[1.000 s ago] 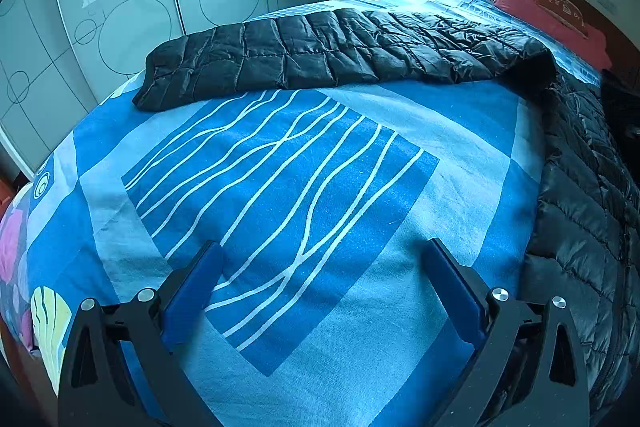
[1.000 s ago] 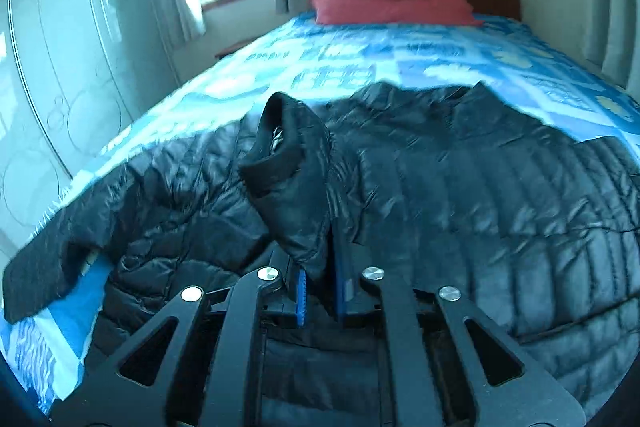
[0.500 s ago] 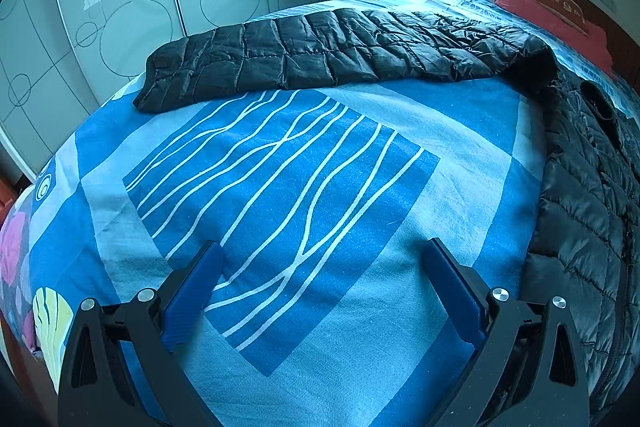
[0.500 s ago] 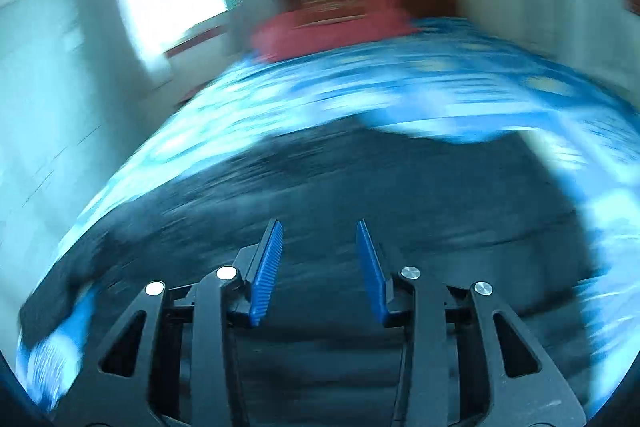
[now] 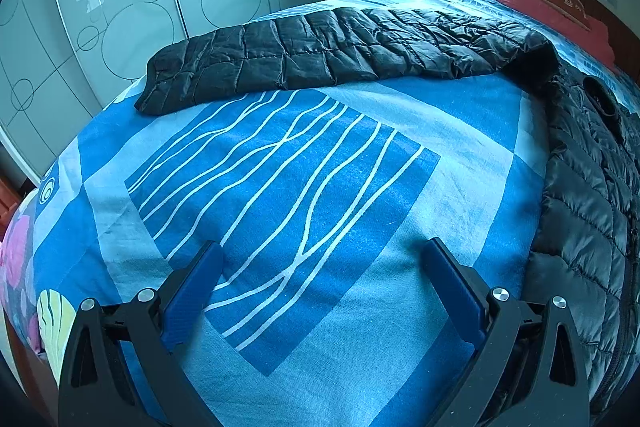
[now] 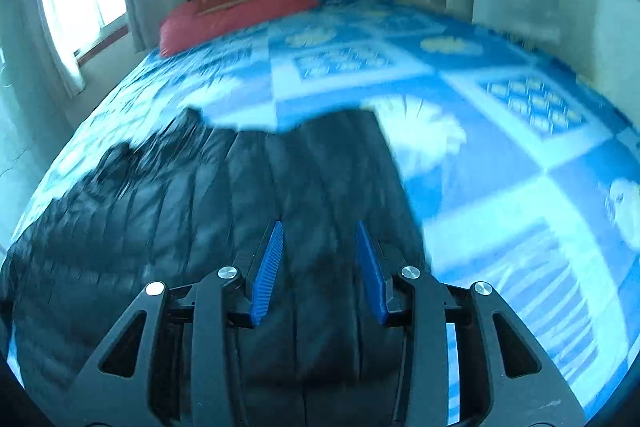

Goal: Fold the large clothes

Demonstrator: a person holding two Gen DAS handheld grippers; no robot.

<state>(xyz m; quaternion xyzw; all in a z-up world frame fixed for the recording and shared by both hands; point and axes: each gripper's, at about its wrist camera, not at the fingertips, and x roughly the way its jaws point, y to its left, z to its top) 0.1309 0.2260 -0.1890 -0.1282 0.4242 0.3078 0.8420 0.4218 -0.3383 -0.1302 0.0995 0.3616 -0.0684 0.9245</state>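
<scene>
Black down jacket (image 6: 192, 211) motion-blurred in right view, body (image 5: 592, 195) cut off at left view's edge

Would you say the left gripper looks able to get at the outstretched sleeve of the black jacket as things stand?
Probably yes: the left gripper is open and empty, and only bare bedspread lies between it and the sleeve, which lies flat and uncovered.

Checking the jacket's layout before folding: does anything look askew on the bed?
One sleeve of the black puffer jacket sticks straight out across the blue bedspread, unfolded. Both grippers are open and hold nothing.
</scene>
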